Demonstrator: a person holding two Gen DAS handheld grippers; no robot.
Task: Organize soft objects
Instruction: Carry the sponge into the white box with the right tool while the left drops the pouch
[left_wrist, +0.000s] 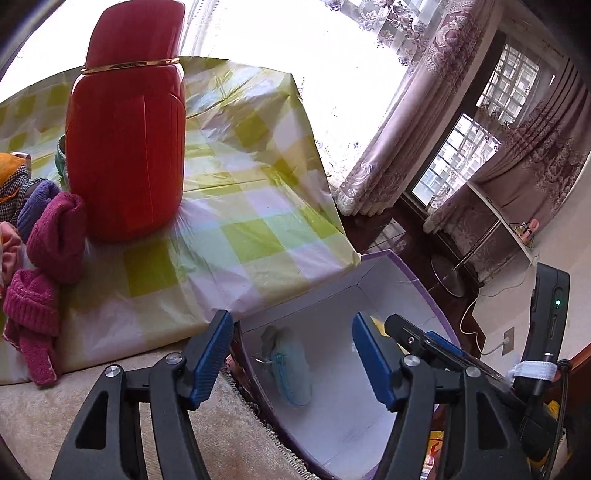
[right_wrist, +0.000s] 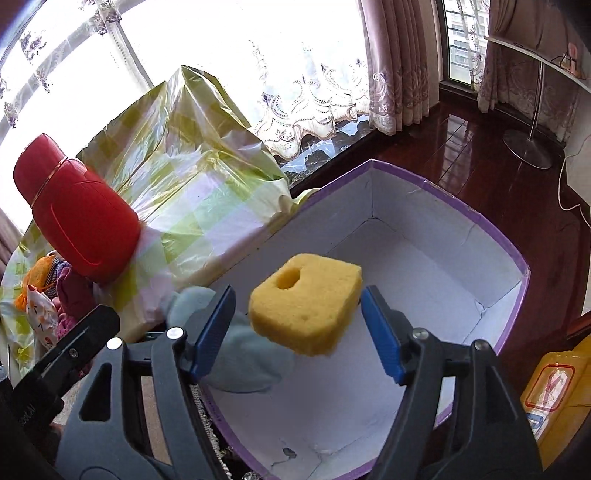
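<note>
Sponge (right_wrist: 306, 302) hangs between the spread right hand-held gripper (right_wrist: 297, 330) fingers, apparently released over the purple-rimmed box (right_wrist: 436, 186). Left hand-held gripper (left_wrist: 291, 363), spread and empty, hovers above the pale-blue pouch (left_wrist: 290, 371) by the box's near wall.

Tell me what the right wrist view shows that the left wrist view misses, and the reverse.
Only the right wrist view shows the yellow sponge between the open right gripper fingers, over the box; whether a pad touches it is unclear. A yellow container also sits at its right edge.

Only the left wrist view clearly shows the magenta knit items on the table, and the open, empty left gripper.

Both show the purple-rimmed box, the pale blue soft item inside it, the red flask and the checkered tablecloth.
</note>
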